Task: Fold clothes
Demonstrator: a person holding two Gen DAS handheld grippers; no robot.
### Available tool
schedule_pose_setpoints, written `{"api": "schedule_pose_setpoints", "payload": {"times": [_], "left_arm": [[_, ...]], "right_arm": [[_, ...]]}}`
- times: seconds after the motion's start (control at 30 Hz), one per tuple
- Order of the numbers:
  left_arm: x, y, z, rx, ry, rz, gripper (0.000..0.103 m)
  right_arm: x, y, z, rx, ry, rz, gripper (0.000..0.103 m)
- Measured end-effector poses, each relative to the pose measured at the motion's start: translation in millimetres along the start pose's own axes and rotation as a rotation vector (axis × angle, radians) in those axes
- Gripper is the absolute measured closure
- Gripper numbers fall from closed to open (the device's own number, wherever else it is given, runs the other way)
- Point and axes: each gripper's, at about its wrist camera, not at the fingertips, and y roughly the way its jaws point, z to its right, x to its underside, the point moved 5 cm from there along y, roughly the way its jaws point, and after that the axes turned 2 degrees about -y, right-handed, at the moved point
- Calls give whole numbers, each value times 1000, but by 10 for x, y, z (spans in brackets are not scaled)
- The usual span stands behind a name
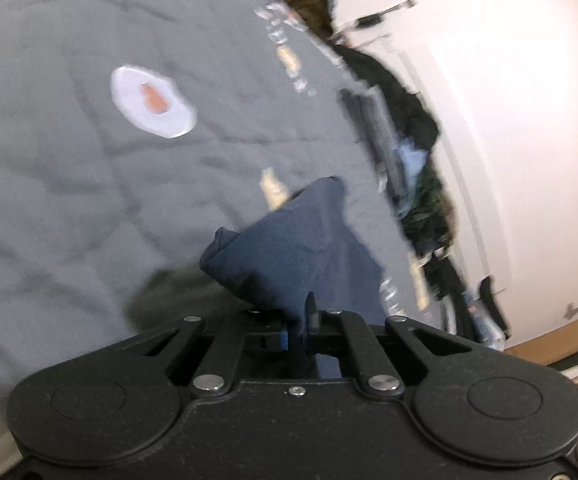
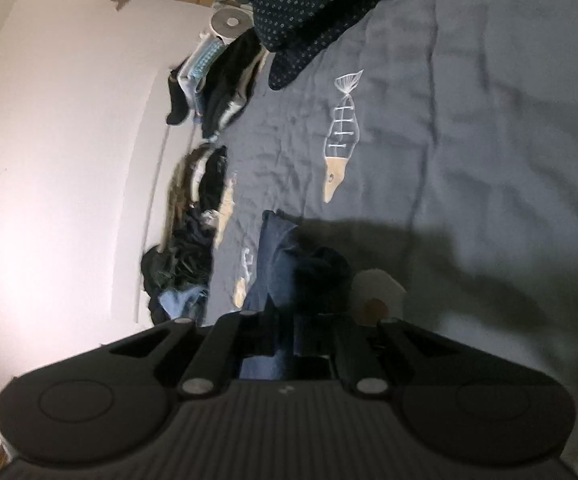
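Both units pinch the navy garment [image 1: 289,248]: left hand-held gripper [image 1: 297,328] and right hand-held gripper [image 2: 285,334] apparently hold separate edges, lifting it above the grey bed [image 1: 69,180] for folding.

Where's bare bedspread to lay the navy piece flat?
Free: the grey bedspread right of the fish-skeleton print, and the stretch around the fried-egg print. Crowded: the wall-side edge with the heap of dark clothes, and the far end under the dotted navy bedding. Both hand-held grippers grip the navy garment.
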Motion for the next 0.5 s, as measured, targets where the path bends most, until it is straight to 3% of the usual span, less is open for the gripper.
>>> {"api": "schedule_pose_setpoints", "payload": {"times": [0.03,0.1,0.17,0.23,0.37,0.5], "left_arm": [[15,43,-122,-50,-30,-25,87],[36,106,-246,-90,-53,-40,84],[38,118,-220,-87,-26,-23,82],[40,104,-172,-73,-3,-1,73],[47,84,-180,-62,-25,15,74],[28,21,-106,-63,26,48,87]], "right_arm": [[9,-2,50,28,-6,-10,97],[37,33,191,77,1,-25,97],[65,67,331,125,7,-39,93],[87,88,413,166,2,-48,91],[54,-30,298,221,-53,-35,76],[-100,-304,207,281,-107,25,62]]}}
